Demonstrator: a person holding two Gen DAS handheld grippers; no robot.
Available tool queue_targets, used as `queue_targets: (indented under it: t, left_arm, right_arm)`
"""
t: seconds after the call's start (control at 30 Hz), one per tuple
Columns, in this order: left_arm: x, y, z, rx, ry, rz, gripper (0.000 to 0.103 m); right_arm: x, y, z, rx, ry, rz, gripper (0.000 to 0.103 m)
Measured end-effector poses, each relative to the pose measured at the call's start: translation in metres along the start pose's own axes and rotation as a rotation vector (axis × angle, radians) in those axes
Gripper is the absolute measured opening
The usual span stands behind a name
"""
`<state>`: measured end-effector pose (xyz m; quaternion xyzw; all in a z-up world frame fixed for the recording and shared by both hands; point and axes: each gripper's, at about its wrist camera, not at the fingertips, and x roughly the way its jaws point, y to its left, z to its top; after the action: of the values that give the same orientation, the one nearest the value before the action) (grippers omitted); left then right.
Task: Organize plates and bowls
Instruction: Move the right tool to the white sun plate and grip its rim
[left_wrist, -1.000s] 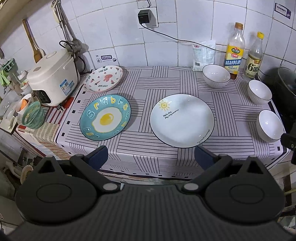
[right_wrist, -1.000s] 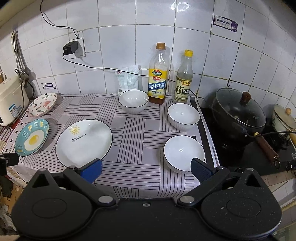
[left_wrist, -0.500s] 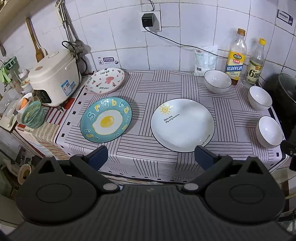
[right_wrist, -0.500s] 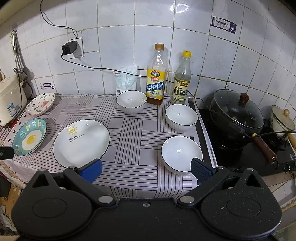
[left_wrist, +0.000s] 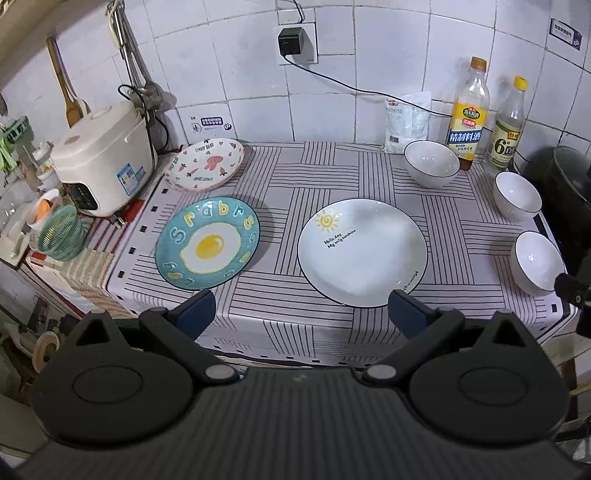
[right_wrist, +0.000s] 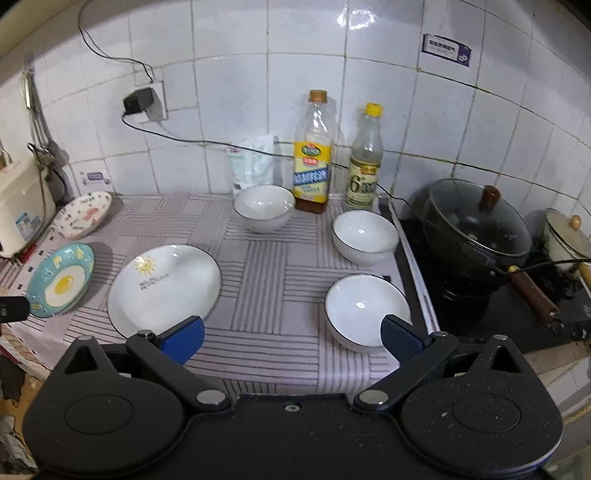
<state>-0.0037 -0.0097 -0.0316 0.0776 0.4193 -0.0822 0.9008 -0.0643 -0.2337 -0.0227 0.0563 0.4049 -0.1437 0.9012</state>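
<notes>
nothing stacked yet — three plates (left_wrist: 362, 252) and three bowls (right_wrist: 367, 309) lie apart on the surface (left_wrist: 280, 295). both grippers, left (left_wrist: 302, 309) and right (right_wrist: 292, 338), hover empty, fingers wide; next, likely a grasp on a rim.

Left gripper (left_wrist: 301, 312): matte black housing, ribbed grey-black centre panel. Two round black discs with inset circles flank it. Angled black link arms pivot on silver rivets. Finger pads (left_wrist: 197, 314) dark navy blue.

Right gripper (right_wrist: 291, 338): same build, black body faintly speckled, smooth centre with one small screw. Silver rivets at the link pivots. Pads (right_wrist: 183, 339) brighter blue, textured.
</notes>
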Motion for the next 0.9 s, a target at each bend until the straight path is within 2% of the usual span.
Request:
queue_targets:
  t: [0.17, 0.33, 0.5, 0.6, 0.73, 0.83, 0.9]
  left_arm:
    - [0.017, 0.015, 0.005, -0.013, 0.010, -0.080, 0.101]
    - [0.045, 0.019, 0.009, 0.019, -0.019, -0.071, 0.101]
    - [0.094, 0.022, 0.007, -0.015, 0.012, -0.093, 0.098]
    - [0.126, 0.016, 0.014, -0.045, 0.127, -0.124, 0.096]
    - [0.152, 0.005, 0.022, -0.019, 0.077, -0.095, 0.096]
    - [0.183, 0.007, 0.023, -0.053, 0.093, -0.106, 0.095]
    - [0.203, 0.011, 0.019, -0.084, 0.111, -0.114, 0.094]
  right_arm:
    - [0.011, -0.001, -0.003, -0.022, -0.093, 0.136, 0.103]
    - [0.038, 0.001, -0.001, 0.003, -0.157, 0.255, 0.103]
    - [0.086, 0.018, -0.004, -0.079, -0.161, 0.313, 0.102]
    - [0.117, 0.027, -0.009, -0.083, -0.156, 0.342, 0.101]
    - [0.148, 0.032, -0.011, -0.031, -0.160, 0.346, 0.101]
    - [0.169, 0.030, -0.019, 0.008, -0.136, 0.353, 0.100]
    - [0.183, 0.032, -0.022, 0.025, -0.118, 0.359, 0.094]
